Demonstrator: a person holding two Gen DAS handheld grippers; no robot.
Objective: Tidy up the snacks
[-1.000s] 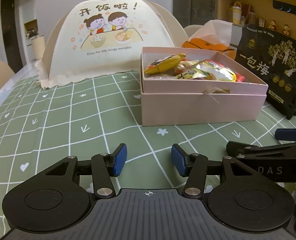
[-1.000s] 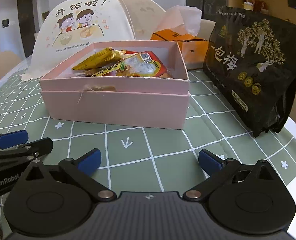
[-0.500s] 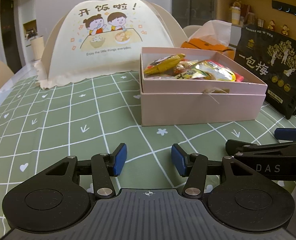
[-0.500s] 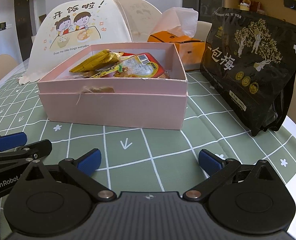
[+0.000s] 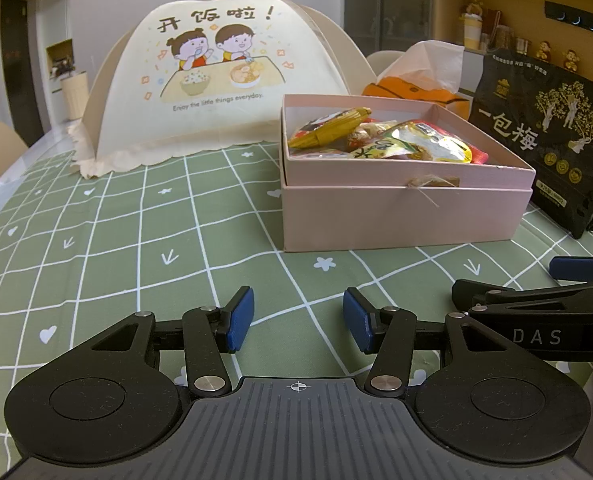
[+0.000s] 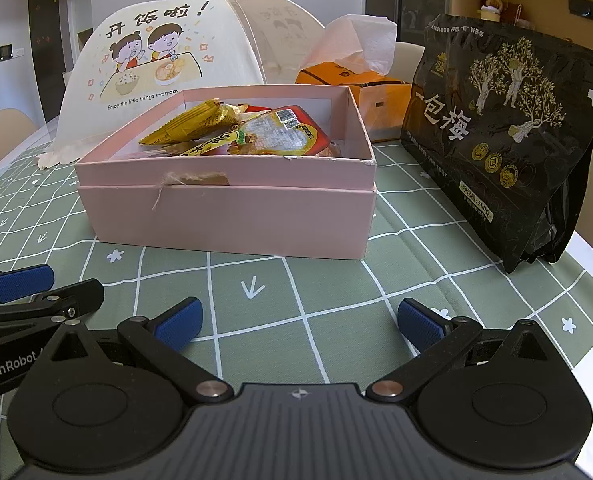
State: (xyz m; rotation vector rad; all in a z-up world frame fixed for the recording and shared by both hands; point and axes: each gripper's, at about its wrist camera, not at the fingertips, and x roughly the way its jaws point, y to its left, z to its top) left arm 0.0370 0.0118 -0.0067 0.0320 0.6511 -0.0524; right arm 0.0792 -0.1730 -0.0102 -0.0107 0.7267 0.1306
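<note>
Left wrist view showed the pink box (image 5: 404,216) sitting on the green checked tablecloth (image 5: 136,248), ahead of me and a little to the right, its top open. Inside lay the snack packets (image 5: 384,142), a yellow one (image 5: 328,128) tilted up against the far left corner and a shiny yellow-green one (image 5: 428,146) across the middle. In the right wrist view the same box (image 6: 232,216) stood ahead and left of centre, with a red-edged packet (image 6: 284,132) lying flat on the heap. Just right of the box, and apart from it, a black pouch (image 6: 508,136) stood upright. Behind the box stood an orange tissue box (image 6: 356,84) and a white mesh food cover (image 5: 212,80) printed with two cartoon children.

My left gripper (image 5: 298,320) hung low over the cloth, jaws parted with nothing between them. My right gripper (image 6: 298,320) was spread wider, also holding nothing, near the box's front wall but not touching it.
</note>
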